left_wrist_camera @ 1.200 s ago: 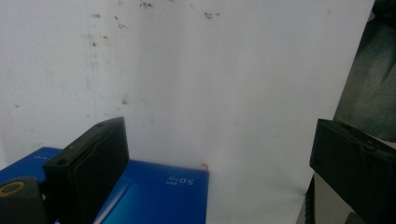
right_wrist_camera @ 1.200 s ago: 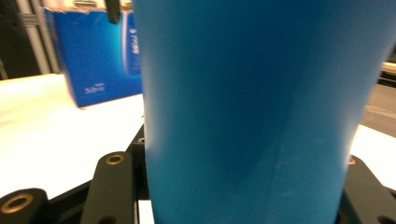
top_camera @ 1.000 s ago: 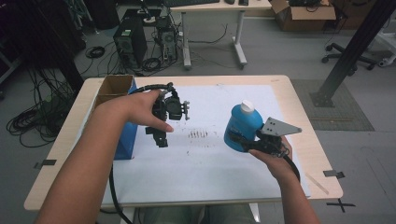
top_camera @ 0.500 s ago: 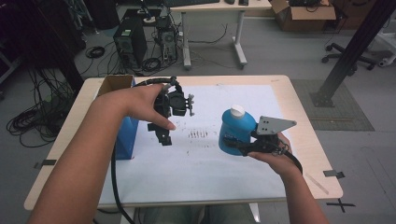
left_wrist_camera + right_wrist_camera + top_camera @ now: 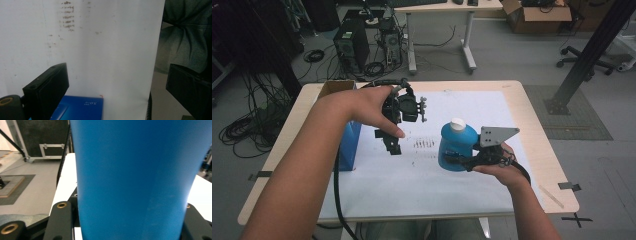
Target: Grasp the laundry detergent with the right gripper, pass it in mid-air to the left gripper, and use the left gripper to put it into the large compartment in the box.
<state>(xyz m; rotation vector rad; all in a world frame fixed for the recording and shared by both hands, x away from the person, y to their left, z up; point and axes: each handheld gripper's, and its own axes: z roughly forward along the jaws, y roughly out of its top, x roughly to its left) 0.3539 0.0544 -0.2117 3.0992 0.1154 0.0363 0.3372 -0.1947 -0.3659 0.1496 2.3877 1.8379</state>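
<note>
A blue bottle [image 5: 456, 149] with a white cap [image 5: 457, 123] stands upright in my right gripper [image 5: 455, 160], which is shut on its lower body just right of the table's middle. In the right gripper view the blue bottle [image 5: 132, 175] fills the space between the jaws of my right gripper [image 5: 127, 220]. My left gripper [image 5: 387, 141] hangs over the white paper [image 5: 412, 175] to the bottle's left, pointing down. In its own view the left gripper [image 5: 117, 68] is open, with nothing between its jaws.
A blue box [image 5: 349, 145] lies at the paper's left edge, also seen as the blue box [image 5: 82, 107] under the left jaw. An open cardboard box [image 5: 336, 88] sits at the far left corner. Brown smudges [image 5: 424, 144] mark the paper. The wooden table's rim [image 5: 539, 145] runs on the right.
My left gripper has lifted a little and drifted right above the paper. The right gripper and the bottle have shifted slightly left and nearer.
</note>
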